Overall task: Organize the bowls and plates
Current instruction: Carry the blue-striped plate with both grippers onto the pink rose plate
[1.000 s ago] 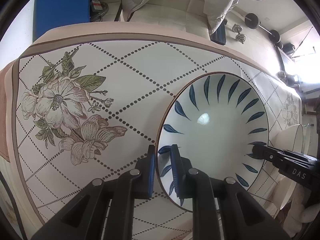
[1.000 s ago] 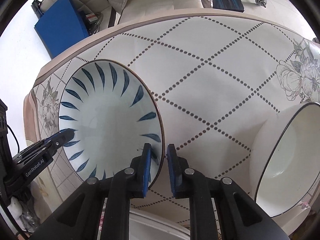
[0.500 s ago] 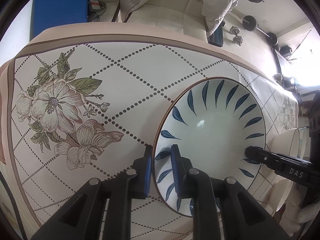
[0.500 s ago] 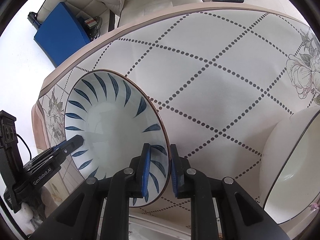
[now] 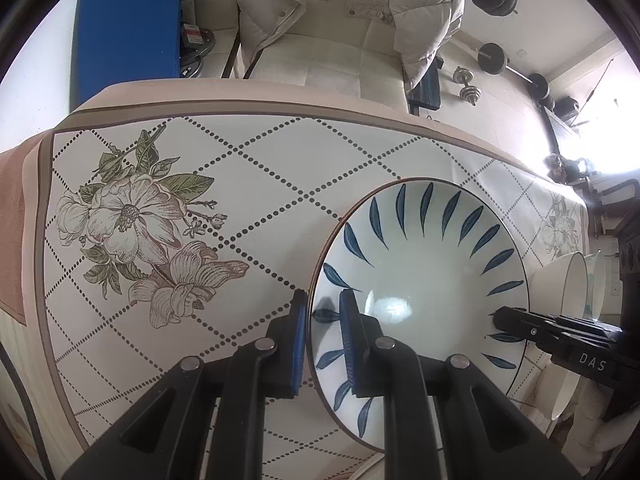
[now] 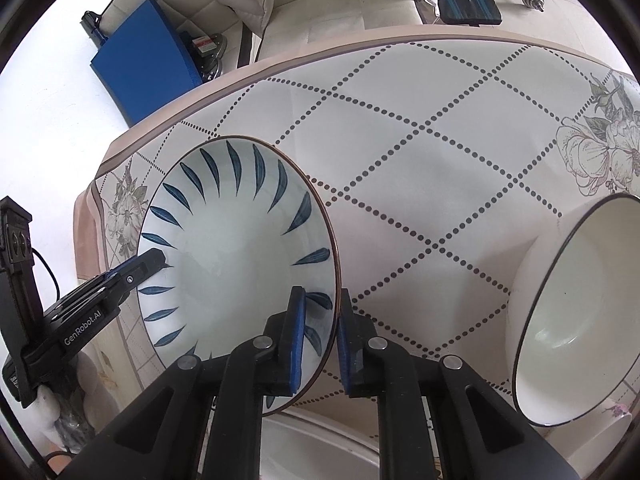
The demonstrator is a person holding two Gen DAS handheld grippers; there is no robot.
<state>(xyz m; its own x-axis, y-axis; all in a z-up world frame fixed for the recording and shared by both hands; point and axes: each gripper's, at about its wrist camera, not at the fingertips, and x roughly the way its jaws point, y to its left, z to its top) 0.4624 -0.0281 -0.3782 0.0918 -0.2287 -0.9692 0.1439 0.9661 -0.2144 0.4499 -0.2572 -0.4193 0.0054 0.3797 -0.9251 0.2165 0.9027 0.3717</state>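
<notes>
We hold one wide, shallow white ceramic plate with blue leaf strokes and a thin brown rim (image 5: pixel 420 280) between our two tools, above the tablecloth with dotted diamonds and printed flowers (image 5: pixel 248 184).

Our left gripper (image 5: pixel 323 320) is narrow, with its blue-padded fingers (image 5: pixel 298 336) pinching the plate's rim: one pad lies outside the edge and the other inside the bowl of the plate.

Our right gripper (image 6: pixel 322 320) grips the opposite rim in the same way. Its jaws are closing, with the plate's edge between the blue pads and the pads against it. In the left wrist view the tip of the right gripper shows at the far edge of the plate. In the right wrist view the left gripper's tip shows at the plate's other side.

A deep white bowl with a dark rim line (image 6: pixel 572 344) stands just beside the plate on the cloth, tilted in the view and apart from it.

Another white dish (image 6: pixel 320 444) lies below the plate at the bottom edge; we cannot tell what kind it is.

Beyond the table stand a cream padded sofa with a pale quilted jacket (image 5: pixel 348 12) and a blue board (image 5: pixel 124 28).
</notes>
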